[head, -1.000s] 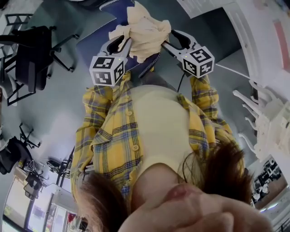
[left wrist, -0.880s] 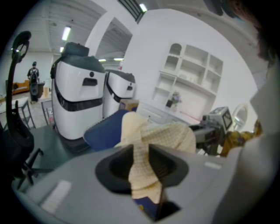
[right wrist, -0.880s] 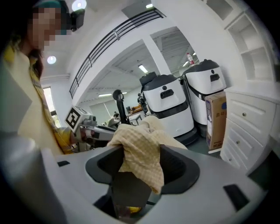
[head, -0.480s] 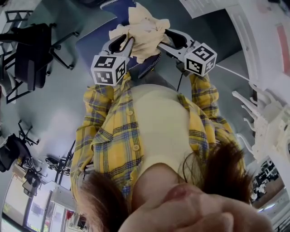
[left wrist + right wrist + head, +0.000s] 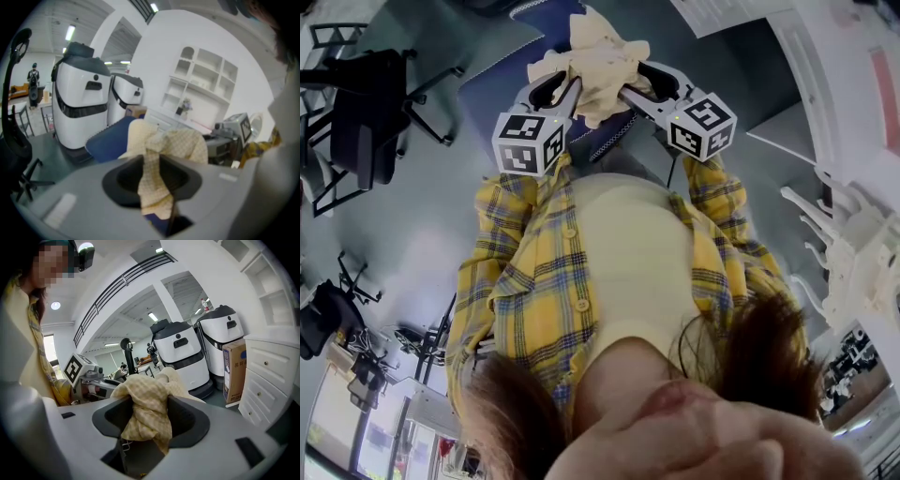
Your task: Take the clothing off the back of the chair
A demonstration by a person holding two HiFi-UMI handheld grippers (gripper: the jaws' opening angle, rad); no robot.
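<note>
- Head view: one piece of clothing (image 5: pixel 598 66), cream, thin, crumpled into a loose bunch with a peak on top.
- Held up between two grippers, the left gripper (image 5: pixel 566 92) at one edge and the right gripper (image 5: pixel 630 90) at the other, both clamped into the cloth with tips near each other.
- Seen against the one blue chair (image 5: pixel 497 89) (touching it or not: cannot tell).
- Two marker cubes (image 5: pixel 528 142), one per gripper, just beside two plaid sleeves (image 5: pixel 502 211).
- Left gripper view: the clothing (image 5: pixel 153 180) close up, with a fine check weave, pale yellow on cream.
- Pinched as a narrow fold between the two jaws, which are all but closed, with only fabric between them.
- One tail hanging below the jaws, with the bulk spread out past the tips.
- Beyond it the chair (image 5: pixel 108 143), two white machines (image 5: pixel 82 105) and one white shelf unit (image 5: pixel 201 79).
- Right gripper view: the clothing (image 5: pixel 146 411) bunched thick and wrinkled, with the same small check.
- Wedged between this gripper's two jaws, which are closed on a fat wad (a wider gap than on the left).
- Left gripper (image 5: pixel 93 380) with its cube at the left, just beyond the cloth.
- Farther off two white machines (image 5: pixel 180 352), one carton (image 5: pixel 234 369) and one set of white drawers (image 5: pixel 267 380).
</note>
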